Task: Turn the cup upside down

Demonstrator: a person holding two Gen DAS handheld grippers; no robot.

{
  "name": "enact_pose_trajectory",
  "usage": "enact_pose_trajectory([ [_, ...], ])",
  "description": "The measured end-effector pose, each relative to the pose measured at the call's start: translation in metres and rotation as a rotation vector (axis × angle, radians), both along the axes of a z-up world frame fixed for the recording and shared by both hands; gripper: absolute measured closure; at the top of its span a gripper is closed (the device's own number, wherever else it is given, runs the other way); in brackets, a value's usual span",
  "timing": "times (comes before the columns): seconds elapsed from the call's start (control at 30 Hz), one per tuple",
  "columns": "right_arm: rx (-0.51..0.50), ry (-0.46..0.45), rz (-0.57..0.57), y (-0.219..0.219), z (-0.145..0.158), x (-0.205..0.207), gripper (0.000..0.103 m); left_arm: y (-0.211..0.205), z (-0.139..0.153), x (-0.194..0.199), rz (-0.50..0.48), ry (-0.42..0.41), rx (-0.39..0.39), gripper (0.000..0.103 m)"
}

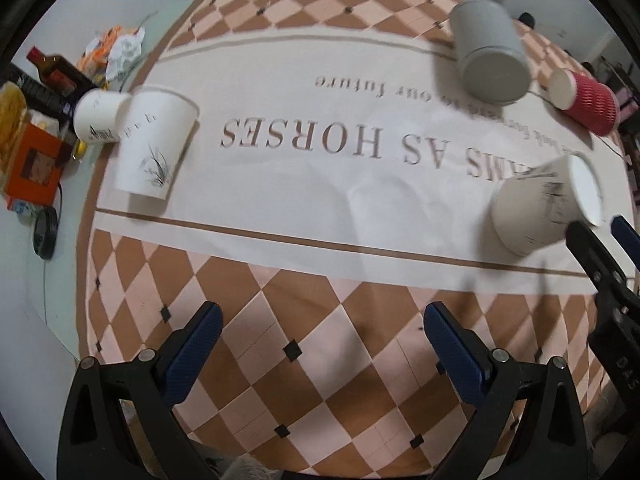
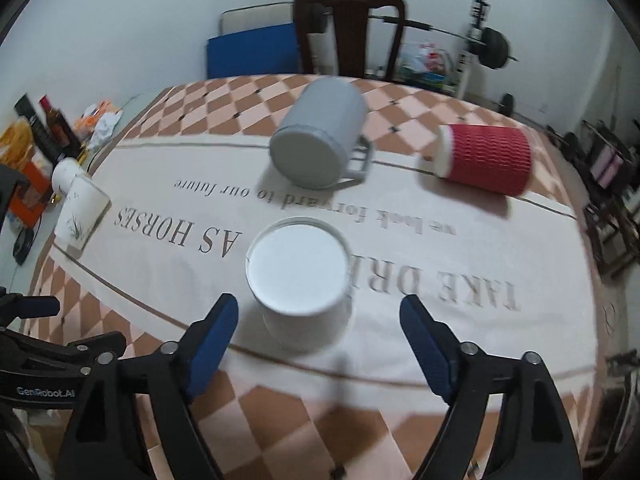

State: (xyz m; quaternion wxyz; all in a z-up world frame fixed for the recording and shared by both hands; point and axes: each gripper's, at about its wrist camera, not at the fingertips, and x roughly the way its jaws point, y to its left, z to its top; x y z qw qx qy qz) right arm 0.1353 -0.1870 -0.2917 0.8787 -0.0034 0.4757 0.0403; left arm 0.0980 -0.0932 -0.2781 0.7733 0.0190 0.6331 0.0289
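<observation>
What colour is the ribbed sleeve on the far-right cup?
Red, on the red-sleeved cup; clearest in the right wrist view.

Three white cups (image 2: 300, 280) (image 2: 82, 216) (image 2: 66, 174), one red cup (image 2: 486, 160) at two o'clock, one grey mug (image 2: 320, 140) at twelve.

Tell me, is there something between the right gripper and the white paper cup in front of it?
Nothing visible. The right gripper is open, and the white paper cup stands just ahead of its fingers, with only bare tablecloth between.
</observation>
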Motion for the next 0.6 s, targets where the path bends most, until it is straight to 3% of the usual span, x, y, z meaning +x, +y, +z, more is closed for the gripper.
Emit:
enact_pose_trajectory([
  [0.17, -0.066, 0.004, -0.088, -0.005, 0.047, -0.039, 0.001, -0.009, 0.052, -0.028, -0.033, -0.092, -0.012, 0.0],
  [0.3, -0.115, -0.015, -0.161, -0.01, 0.098, -0.077, 0.001, -0.012, 0.107, -0.051, -0.072, -0.191, -0.013, 0.0],
  [0.6, -0.127, -0.052, -0.266, -0.014, 0.199, -0.159, 0.001, 0.004, 0.194, -0.09, -0.129, -0.375, -0.031, 0.0],
])
